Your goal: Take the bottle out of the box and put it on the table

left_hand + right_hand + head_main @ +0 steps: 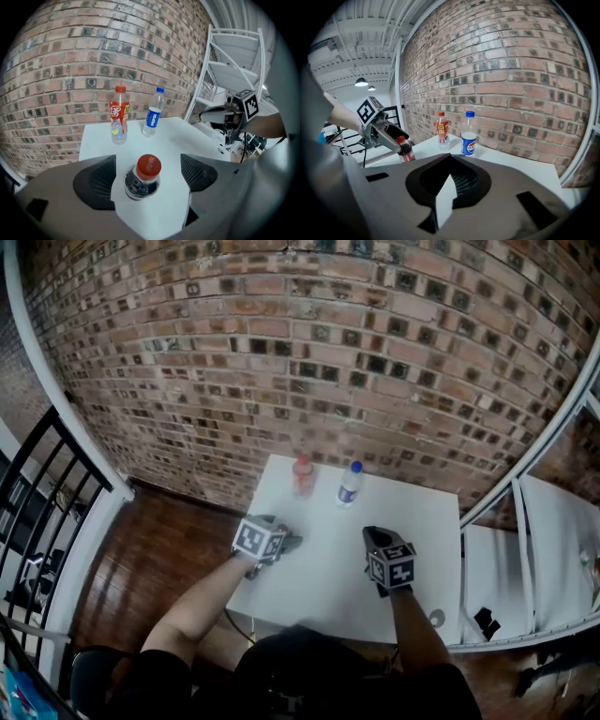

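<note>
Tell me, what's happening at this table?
A person works two handheld grippers over a white table. The left gripper stands open around a dark red-capped bottle that sits upright on the table, not squeezed. The right gripper hangs shut and empty. A red-labelled bottle and a blue-labelled bottle stand near the brick wall.

The plastic bottle (143, 177) looks glossy, the white table (168, 136) smooth, the brick wall (93, 56) rough.

Soft even daylight, bright white table (328, 559), faint shadows, fisheye-bent edges, black vignetted corners, mild blur
</note>
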Demonstrator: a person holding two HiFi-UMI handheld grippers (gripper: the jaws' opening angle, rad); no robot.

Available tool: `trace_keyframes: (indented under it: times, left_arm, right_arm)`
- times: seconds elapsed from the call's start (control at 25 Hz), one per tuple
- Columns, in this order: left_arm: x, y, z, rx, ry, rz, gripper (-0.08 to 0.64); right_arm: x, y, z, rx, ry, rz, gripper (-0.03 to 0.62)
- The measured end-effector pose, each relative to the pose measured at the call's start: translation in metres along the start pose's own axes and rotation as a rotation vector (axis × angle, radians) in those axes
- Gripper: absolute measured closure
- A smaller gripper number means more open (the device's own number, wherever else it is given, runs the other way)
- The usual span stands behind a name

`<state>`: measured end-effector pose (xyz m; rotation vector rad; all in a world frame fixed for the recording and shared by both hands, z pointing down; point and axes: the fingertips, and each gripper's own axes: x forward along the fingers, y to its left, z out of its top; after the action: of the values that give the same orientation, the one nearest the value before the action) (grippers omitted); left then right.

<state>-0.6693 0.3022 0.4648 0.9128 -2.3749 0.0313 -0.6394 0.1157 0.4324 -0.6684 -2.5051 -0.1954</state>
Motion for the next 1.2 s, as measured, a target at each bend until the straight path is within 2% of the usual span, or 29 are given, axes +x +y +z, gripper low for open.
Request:
trace_keyframes:
  times: [0.16, 0.2, 0.24, 0.32, 0.44, 0.48, 0.68, 0.84, 1.0, 1.2]
  left_arm:
    - [-0.036, 0.002, 0.030, -0.077, -0.180, -0.024, 0.133]
    - [-0.047, 0.005, 0.038, -0.088, -0.233, -0.016, 0.167]
    - [-0.058, 0.008, 0.046, -0.089, -0.283, -0.002, 0.205]
    - [-0.081, 0.014, 0.060, -0.066, -0.368, 0.043, 0.333]
    - [-0.107, 0.020, 0.074, -0.023, -0.449, 0.106, 0.527]
    - [-0.113, 0.021, 0.078, -0.019, -0.466, 0.113, 0.557]
    - [-0.143, 0.008, 0.089, -0.047, -0.566, 0.108, 0.557]
    - [-0.171, -0.006, 0.089, -0.001, -0.654, 0.146, 0.557]
    - [-0.193, -0.003, 0.092, 0.049, -0.687, 0.173, 0.557]
    - [-0.217, -0.002, 0.089, 0.030, -0.720, 0.193, 0.557]
  right_arm:
    - [-0.007, 0.009, 0.010, -0.010, -0.038, 0.004, 0.589]
    - [-0.009, 0.011, 0.013, -0.013, -0.048, 0.006, 0.589]
    - [-0.011, 0.013, 0.015, -0.014, -0.058, 0.009, 0.589]
    - [-0.017, 0.015, 0.021, -0.008, -0.079, 0.013, 0.589]
    - [-0.029, 0.014, 0.032, 0.029, -0.133, 0.019, 0.590]
    - [-0.034, 0.012, 0.037, 0.043, -0.158, 0.021, 0.589]
    - [-0.062, 0.006, 0.056, 0.074, -0.286, 0.014, 0.589]
    - [-0.088, 0.009, 0.056, 0.055, -0.354, 0.000, 0.591]
    - [-0.101, -0.001, 0.054, 0.050, -0.371, -0.021, 0.591]
    - [-0.115, -0.004, 0.061, 0.094, -0.419, -0.023, 0.592]
